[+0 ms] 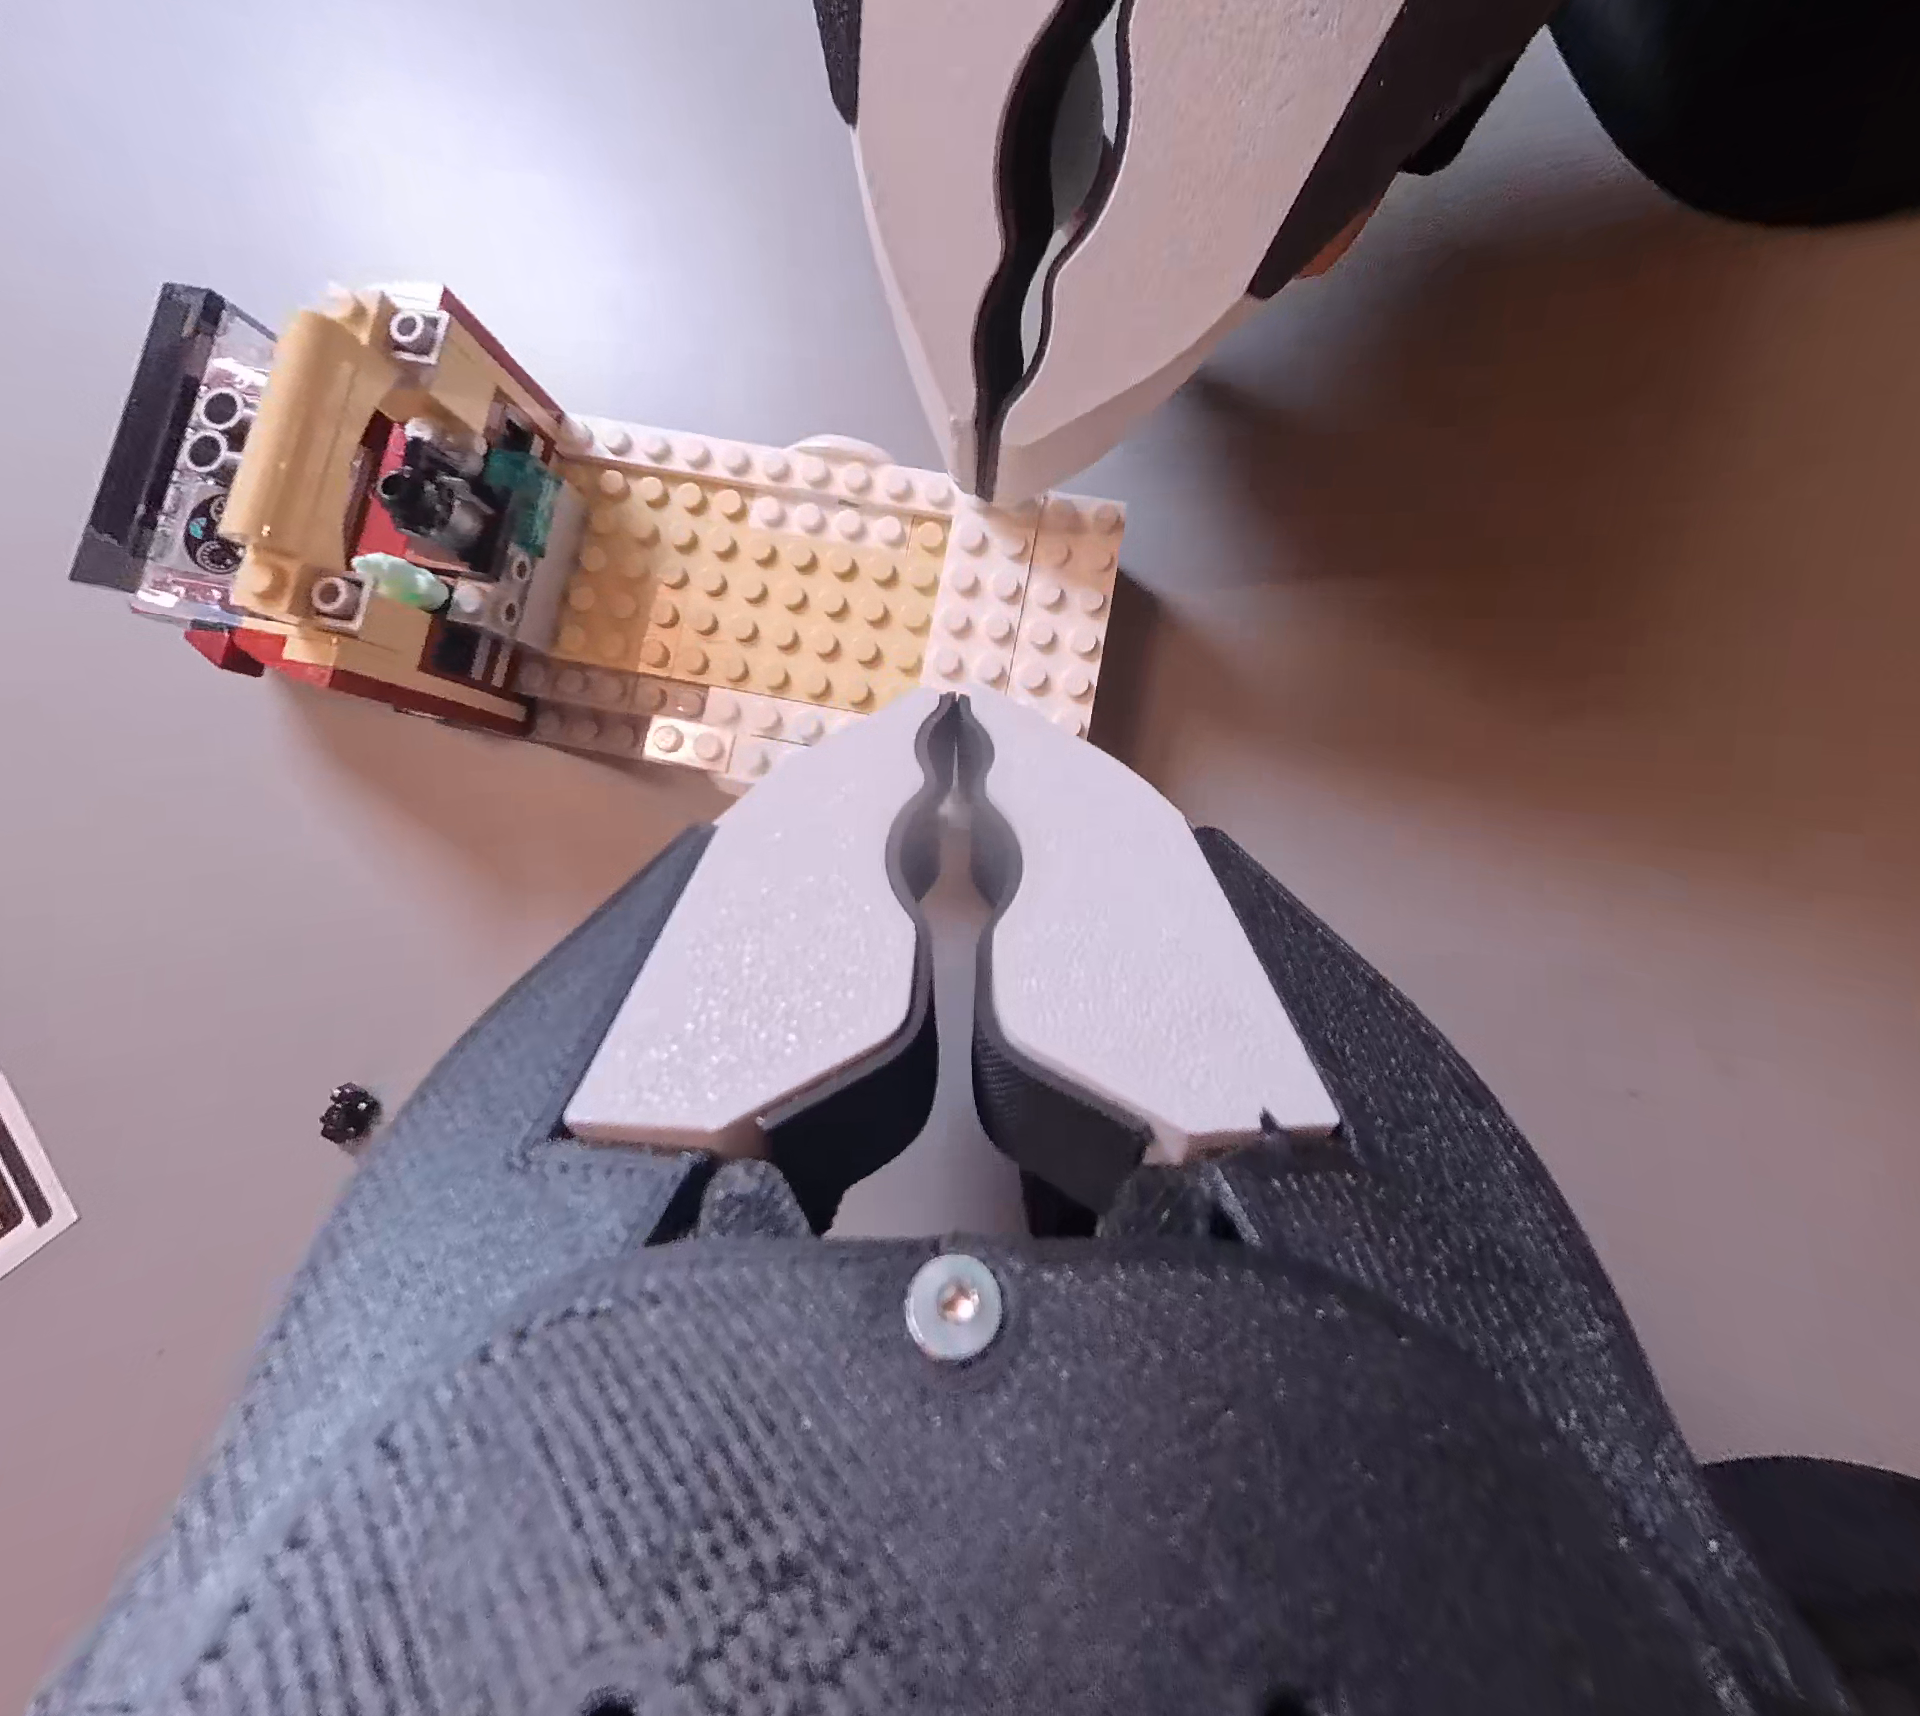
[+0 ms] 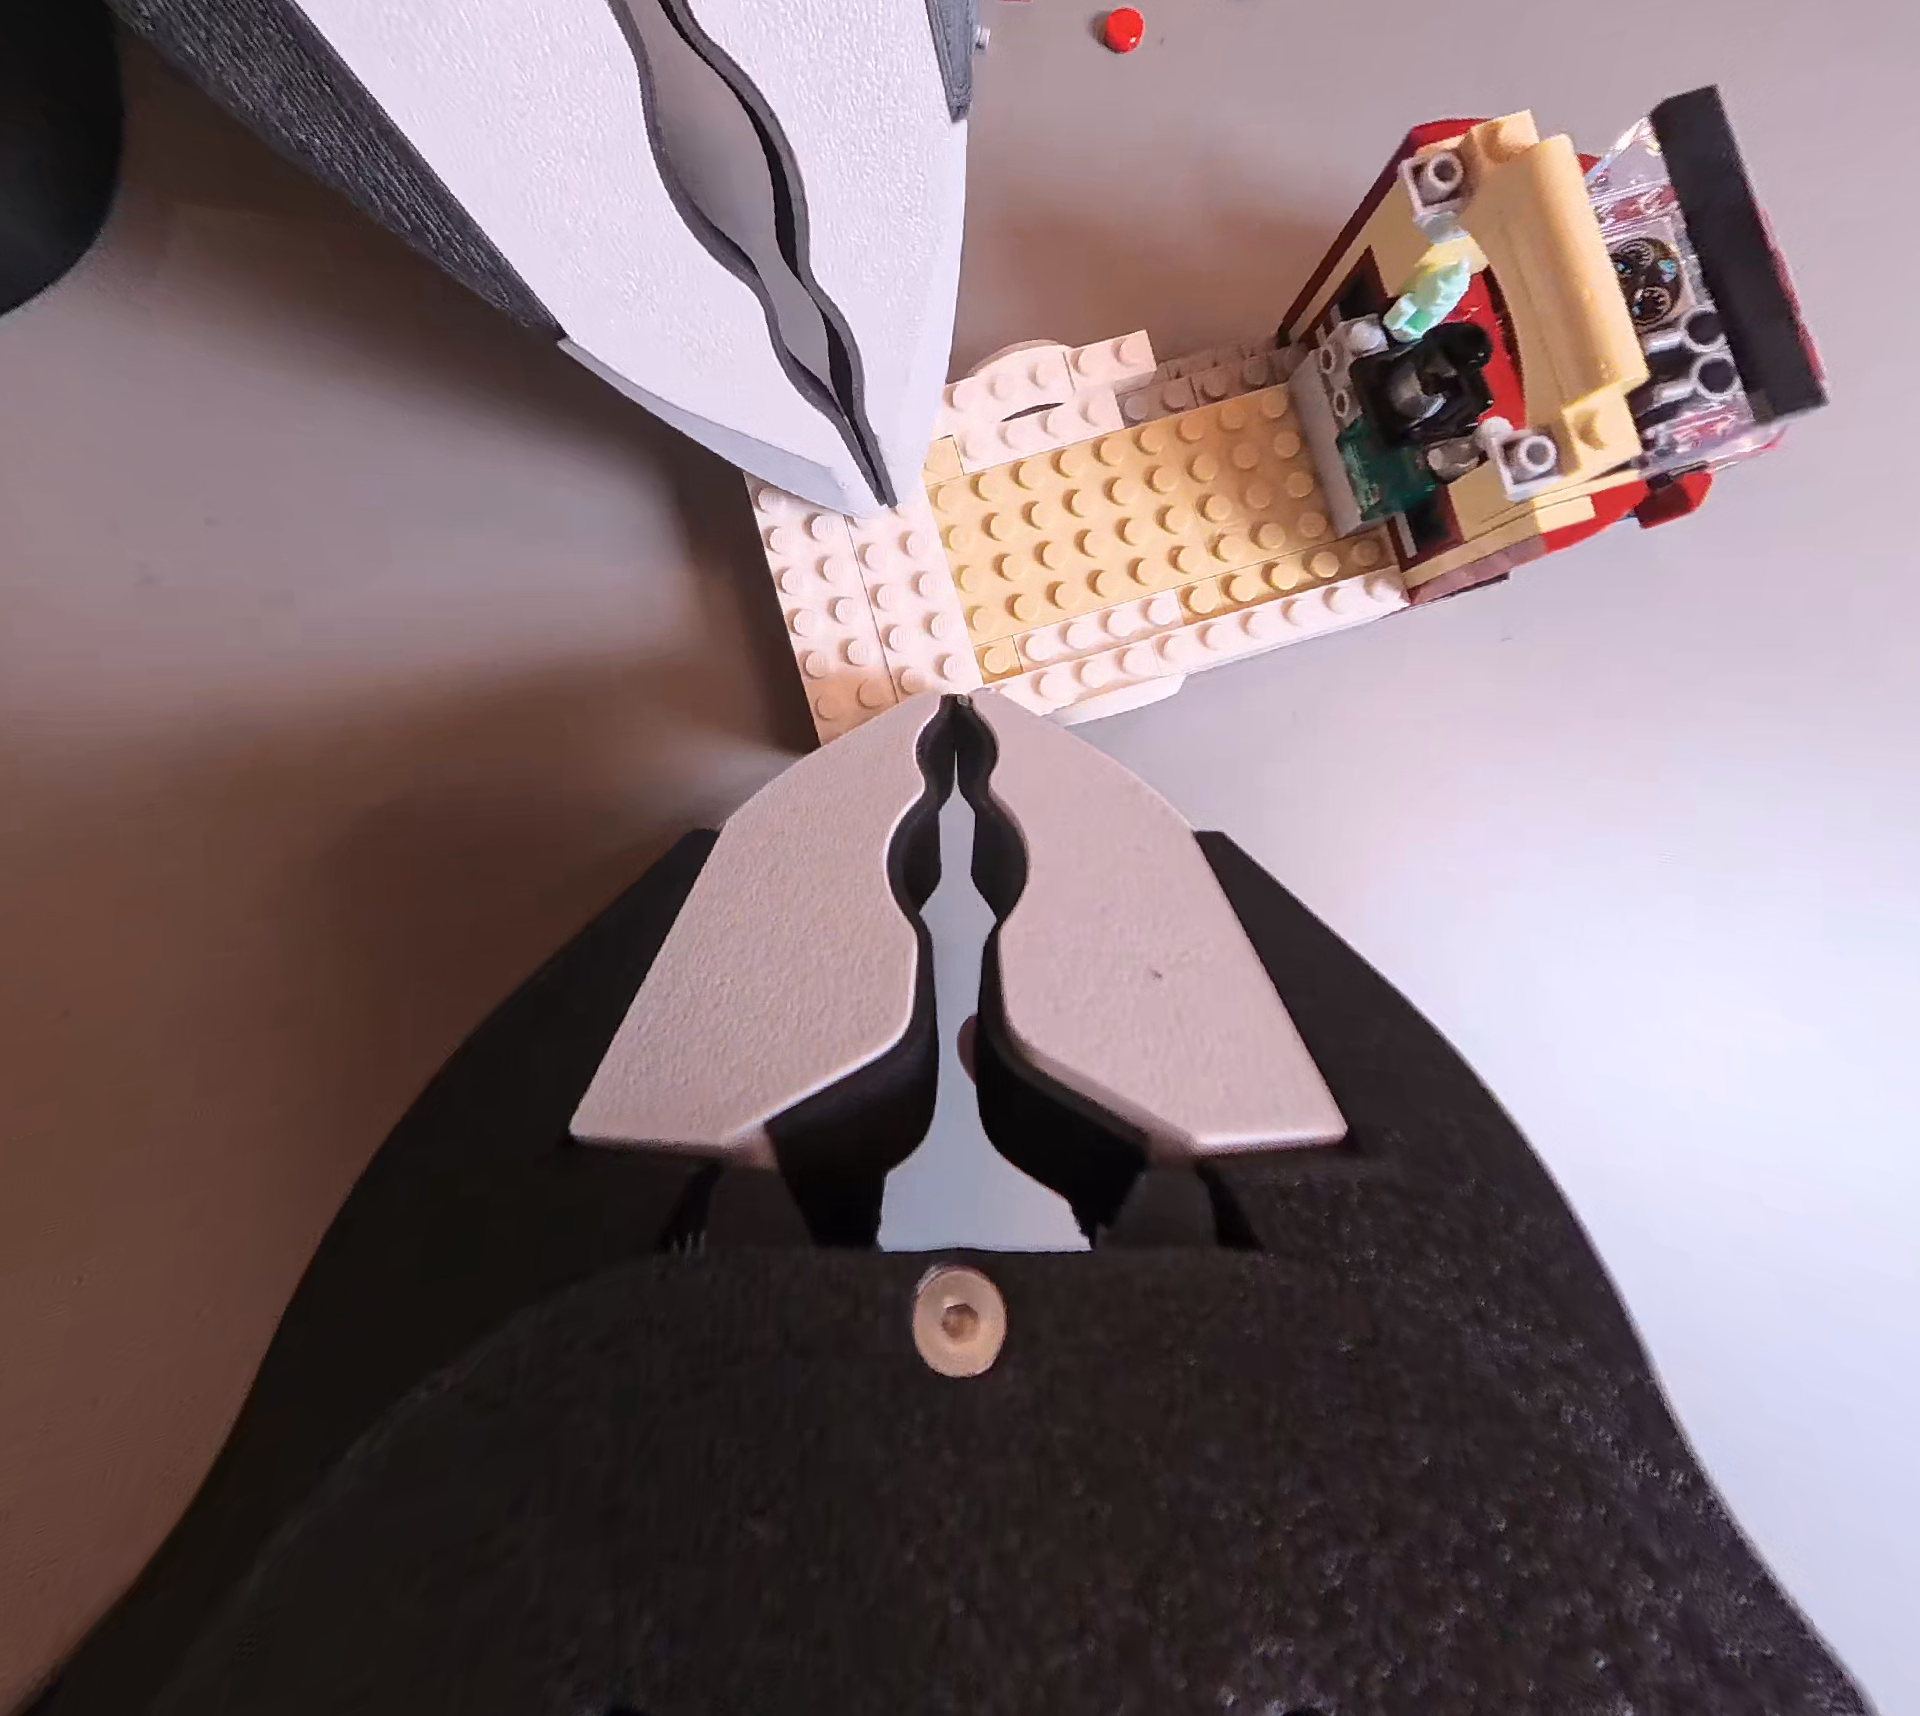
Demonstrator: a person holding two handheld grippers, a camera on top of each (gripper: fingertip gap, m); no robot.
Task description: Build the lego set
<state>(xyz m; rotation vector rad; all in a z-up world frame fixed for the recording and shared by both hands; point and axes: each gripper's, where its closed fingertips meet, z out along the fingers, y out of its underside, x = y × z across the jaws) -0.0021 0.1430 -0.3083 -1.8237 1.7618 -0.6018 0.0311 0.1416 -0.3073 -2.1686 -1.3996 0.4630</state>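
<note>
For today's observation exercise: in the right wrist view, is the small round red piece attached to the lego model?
No, the round red piece lies loose on the table, apart from the lego model.

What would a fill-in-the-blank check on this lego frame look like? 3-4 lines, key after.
1. Both tongs, left and right, have their jaws ____.
2. The studded floor of the lego build is tan, and the plates at the end nearest the tongs are ____.
3. The loose round stud on the table is ____.
4. The tips of both tongs sit at the build's ____ end, opposite the cab.

Missing words: shut; white; red; flat
</note>
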